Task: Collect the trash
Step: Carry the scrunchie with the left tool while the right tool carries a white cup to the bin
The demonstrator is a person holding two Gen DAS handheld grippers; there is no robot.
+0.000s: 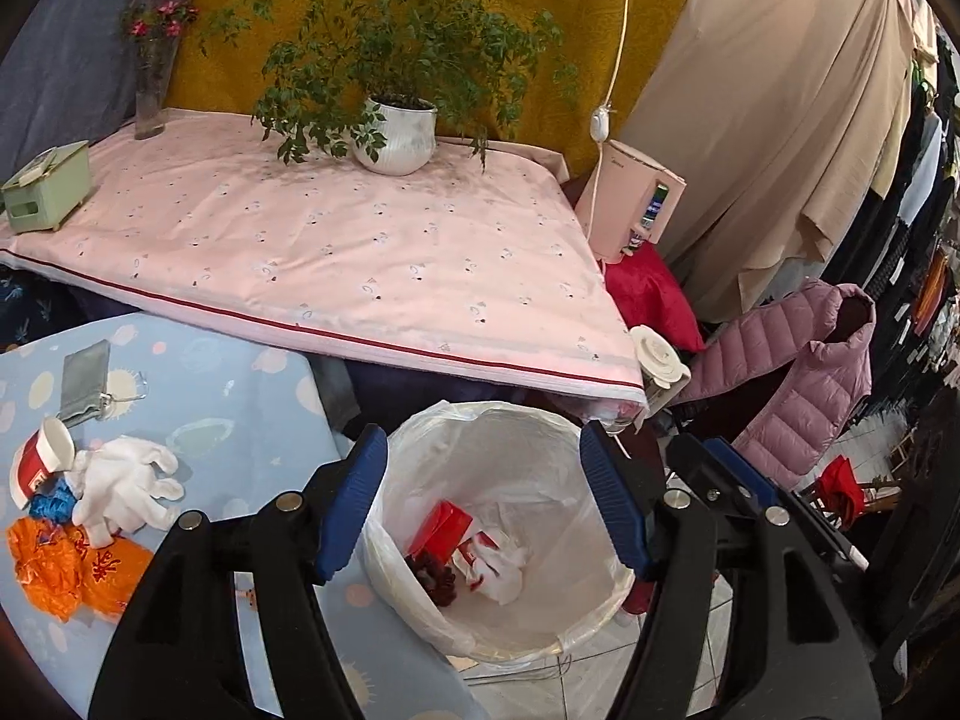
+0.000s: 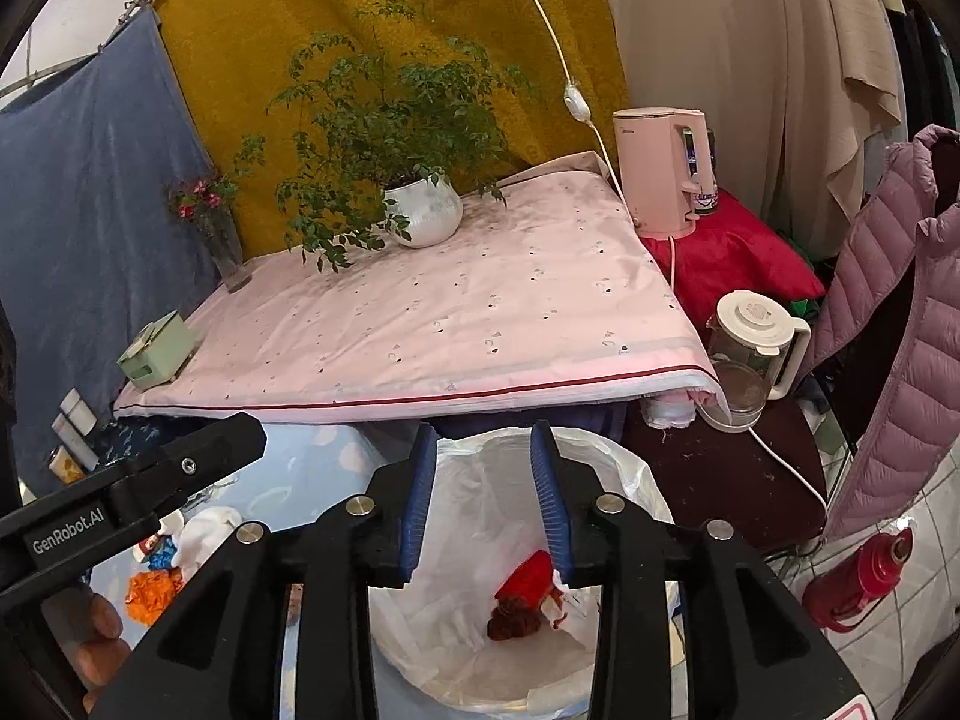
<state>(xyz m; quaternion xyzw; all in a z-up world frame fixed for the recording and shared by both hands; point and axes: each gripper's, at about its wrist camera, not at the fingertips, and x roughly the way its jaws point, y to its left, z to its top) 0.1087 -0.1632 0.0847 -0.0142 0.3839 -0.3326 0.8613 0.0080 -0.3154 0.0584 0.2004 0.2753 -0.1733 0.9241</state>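
Tongs over lined bin, glove beside.

Black hand-held gripper, blue pads

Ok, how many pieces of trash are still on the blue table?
4, all at its left end: a red-and-white paper cup, a white glove, a blue crumpled wrapper, an orange plastic bag. More may be hidden underneath.
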